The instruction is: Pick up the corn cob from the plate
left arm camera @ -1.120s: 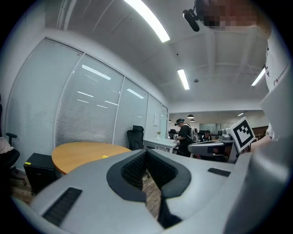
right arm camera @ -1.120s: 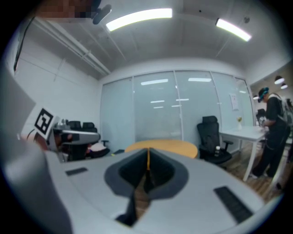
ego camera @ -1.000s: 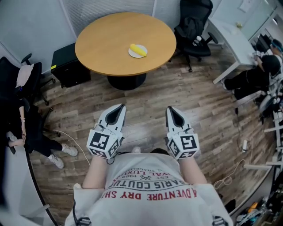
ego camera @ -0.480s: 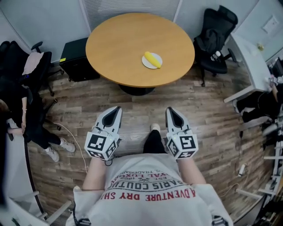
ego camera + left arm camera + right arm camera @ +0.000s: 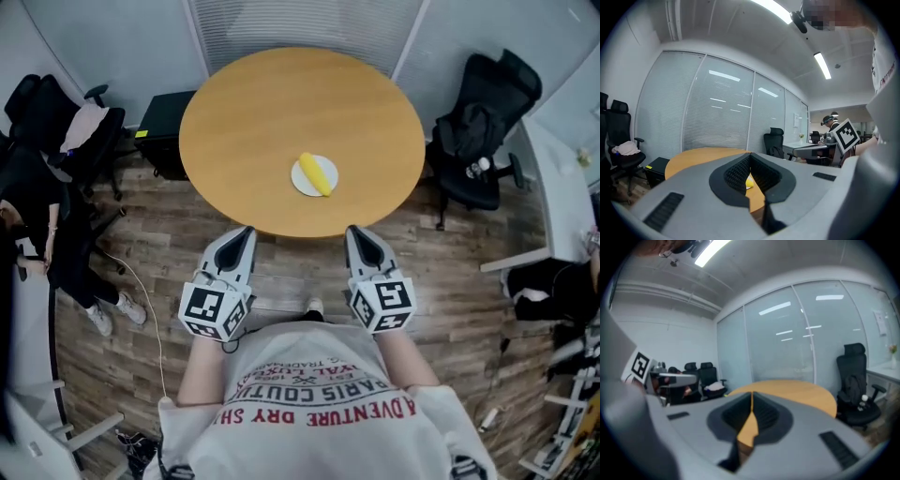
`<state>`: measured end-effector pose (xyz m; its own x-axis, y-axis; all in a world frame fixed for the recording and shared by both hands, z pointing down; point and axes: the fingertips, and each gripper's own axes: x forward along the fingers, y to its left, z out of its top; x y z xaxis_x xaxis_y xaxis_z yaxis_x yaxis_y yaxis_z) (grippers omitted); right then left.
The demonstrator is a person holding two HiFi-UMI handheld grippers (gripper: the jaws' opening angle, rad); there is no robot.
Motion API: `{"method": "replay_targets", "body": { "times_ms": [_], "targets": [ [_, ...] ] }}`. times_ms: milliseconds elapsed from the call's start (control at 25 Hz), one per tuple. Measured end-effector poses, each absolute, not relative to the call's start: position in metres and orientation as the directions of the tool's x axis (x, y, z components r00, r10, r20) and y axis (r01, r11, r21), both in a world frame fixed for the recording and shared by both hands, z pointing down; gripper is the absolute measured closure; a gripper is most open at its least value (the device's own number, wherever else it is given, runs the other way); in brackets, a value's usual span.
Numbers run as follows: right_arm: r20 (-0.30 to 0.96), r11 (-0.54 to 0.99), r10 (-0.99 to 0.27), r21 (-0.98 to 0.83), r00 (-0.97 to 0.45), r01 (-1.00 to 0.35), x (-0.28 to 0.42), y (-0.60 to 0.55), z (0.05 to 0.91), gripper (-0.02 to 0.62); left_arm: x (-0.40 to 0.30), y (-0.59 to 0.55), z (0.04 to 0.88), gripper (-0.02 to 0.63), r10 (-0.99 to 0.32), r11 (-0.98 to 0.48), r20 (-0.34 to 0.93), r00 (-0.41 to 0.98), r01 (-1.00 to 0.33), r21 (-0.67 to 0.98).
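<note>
Forearms bare and bent forward from the chest, the person holds 2 grippers side by side and apart, each pointing roughly level at the round wooden bench (image 5: pixel 253 103), marker cubes nearest the body. In the head view the left gripper (image 5: pixel 247 232) and the right gripper (image 5: pixel 352 231) end just at the bench's near edge, neither one over the plate (image 5: pixel 303 185).

Both grippers are closed tip to tip and hold nothing; only the hollow behind the meeting tips is a gap. The corn cob (image 5: pixel 318 174) lies slantwise on the white plate, which sits on the bench a little toward its near edge from the middle, ahead of the space between the 2 grippers. A bit of yellow cob shows through the left gripper's hollow. 1 black office chair (image 5: pixel 487 112) stands beside the bench's right edge.
</note>
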<state>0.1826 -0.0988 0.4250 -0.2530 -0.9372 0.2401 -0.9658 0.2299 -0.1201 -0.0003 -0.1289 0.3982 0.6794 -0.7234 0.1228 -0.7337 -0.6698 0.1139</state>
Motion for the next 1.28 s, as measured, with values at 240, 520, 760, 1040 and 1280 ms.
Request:
{"method": "replay_targets", "body": {
  "times_ms": [240,520,760,1040,1280],
  "targets": [
    [0.292,0.279,-0.905,-0.138,-0.308,-0.95,0.235,-0.149,0.443,0.566,0.064,-0.163,0.411,0.571,-0.73,-0.653,0.168,0.662,-0.749,0.117],
    [0.358,0.335,-0.855,-0.17,-0.374,-0.927,0.25,-0.194,0.473,0.565,0.084,-0.203,0.439,0.571,-0.742,-0.61,0.239,0.627,-0.778,0.15],
    [0.406,0.35,-0.825,-0.177,-0.393,-0.92,0.237,-0.241,0.493,0.565,0.081,-0.25,0.456,0.571,-0.732,-0.606,0.261,0.629,-0.777,0.173],
    [0.502,0.364,-0.764,-0.184,-0.406,-0.913,0.216,-0.302,0.527,0.565,0.075,-0.326,0.467,0.571,-0.719,-0.622,0.259,0.645,-0.763,0.177],
    [0.618,0.39,-0.654,-0.217,-0.435,-0.895,0.197,-0.335,0.578,0.562,0.059,-0.367,0.496,0.571,-0.712,-0.621,0.31,0.63,-0.771,0.143]
  ]
}}
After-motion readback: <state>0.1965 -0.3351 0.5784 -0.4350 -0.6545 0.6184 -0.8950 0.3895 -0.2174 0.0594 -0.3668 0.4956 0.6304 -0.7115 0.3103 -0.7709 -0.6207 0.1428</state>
